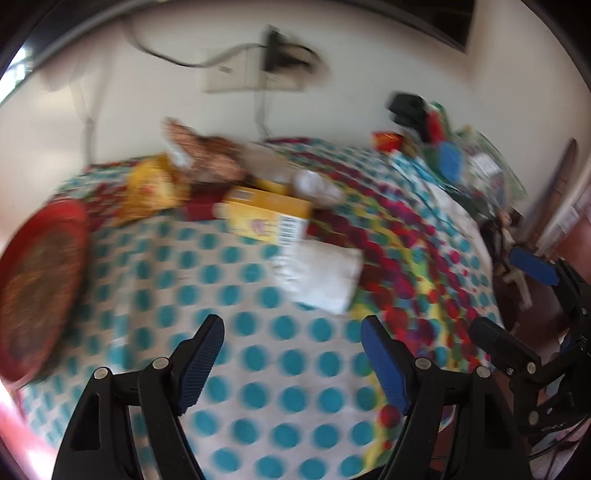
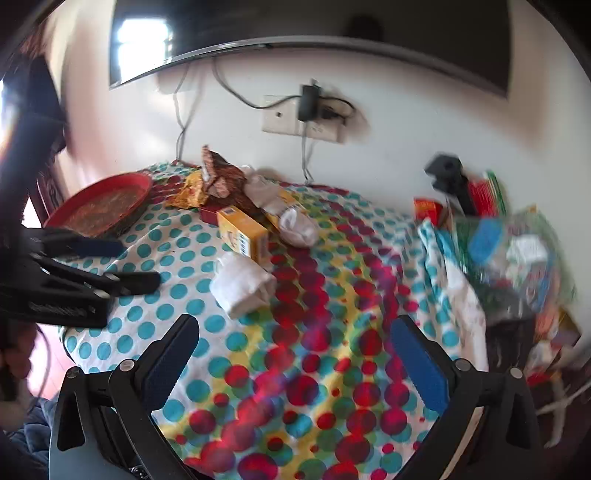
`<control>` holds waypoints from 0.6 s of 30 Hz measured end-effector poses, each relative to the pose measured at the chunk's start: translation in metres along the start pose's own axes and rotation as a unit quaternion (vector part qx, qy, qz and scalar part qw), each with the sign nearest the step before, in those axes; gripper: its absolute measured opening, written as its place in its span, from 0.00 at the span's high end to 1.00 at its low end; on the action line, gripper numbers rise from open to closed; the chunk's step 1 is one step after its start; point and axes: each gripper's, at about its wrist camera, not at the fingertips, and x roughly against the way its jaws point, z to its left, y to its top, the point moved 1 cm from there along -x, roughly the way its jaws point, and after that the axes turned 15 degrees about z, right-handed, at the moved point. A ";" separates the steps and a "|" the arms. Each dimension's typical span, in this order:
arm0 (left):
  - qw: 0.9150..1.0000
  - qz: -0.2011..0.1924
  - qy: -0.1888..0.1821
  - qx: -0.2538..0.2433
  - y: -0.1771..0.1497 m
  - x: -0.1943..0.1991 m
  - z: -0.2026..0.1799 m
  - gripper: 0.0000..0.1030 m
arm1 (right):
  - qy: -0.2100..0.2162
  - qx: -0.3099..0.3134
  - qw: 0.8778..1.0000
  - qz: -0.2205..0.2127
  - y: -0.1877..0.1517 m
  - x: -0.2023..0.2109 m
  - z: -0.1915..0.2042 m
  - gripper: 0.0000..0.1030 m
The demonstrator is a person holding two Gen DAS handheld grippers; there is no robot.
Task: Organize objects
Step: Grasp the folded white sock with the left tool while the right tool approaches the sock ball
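Note:
A yellow box (image 1: 266, 218) (image 2: 242, 230) lies on the polka-dot tablecloth (image 1: 240, 332) (image 2: 314, 354). A folded white cloth (image 1: 321, 273) (image 2: 243, 286) sits just in front of it. Behind it are rolled white socks (image 2: 295, 221) (image 1: 317, 184), a yellow snack bag (image 1: 151, 188) (image 2: 190, 192) and a brown wrapper (image 1: 207, 155) (image 2: 221, 173). My left gripper (image 1: 295, 354) (image 2: 122, 264) hovers open over the near left of the table. My right gripper (image 2: 295, 354) (image 1: 517, 306) hangs open over the near right. Neither holds anything.
A red tray (image 1: 40, 284) (image 2: 103, 205) stands at the table's left edge. A clear bag of mixed items (image 2: 513, 251) (image 1: 476, 166) is heaped at the right edge. A wall socket with cables (image 2: 299, 118) is behind the table, and a dark screen (image 2: 295, 26) hangs above.

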 end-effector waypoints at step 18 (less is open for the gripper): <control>0.994 0.003 0.099 -0.044 0.044 -0.090 -0.028 0.24 | 0.066 -0.073 0.995 0.015 -0.003 -0.048 -0.060 0.00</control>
